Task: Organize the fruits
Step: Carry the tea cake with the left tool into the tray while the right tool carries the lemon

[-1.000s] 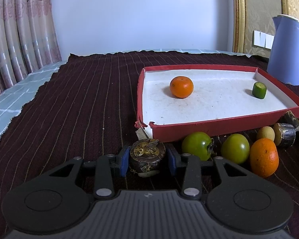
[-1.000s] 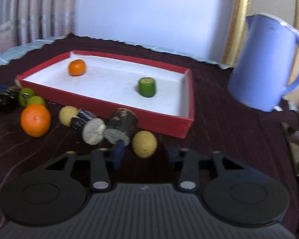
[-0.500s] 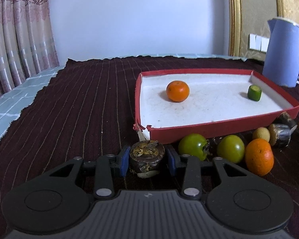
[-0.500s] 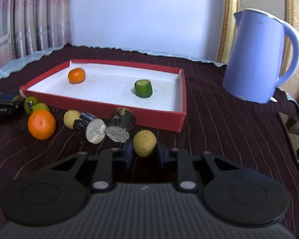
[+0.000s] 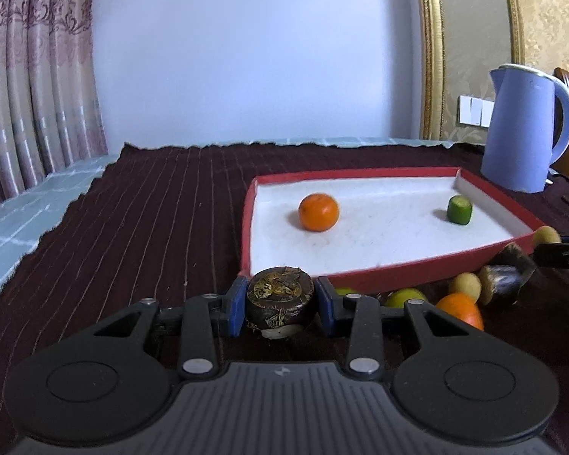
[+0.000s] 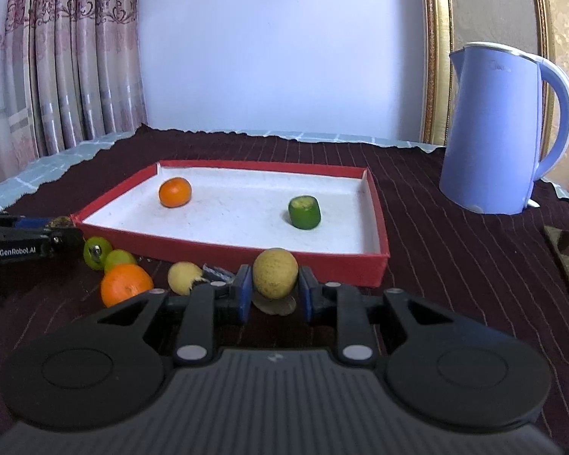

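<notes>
Left gripper (image 5: 280, 305) clamped on dark brown fruit (image 5: 280, 299), lower centre; right gripper (image 6: 275, 295) gripping yellowish fruit (image 6: 275, 273), lower centre.

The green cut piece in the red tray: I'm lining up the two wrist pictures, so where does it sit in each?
Left wrist view: the green cut piece stands right of centre, near the red tray's far right corner.
Right wrist view: it stands just right of centre, in the tray's right half.
Shared landmark: the orange in the tray, left of the piece in both views.
</notes>
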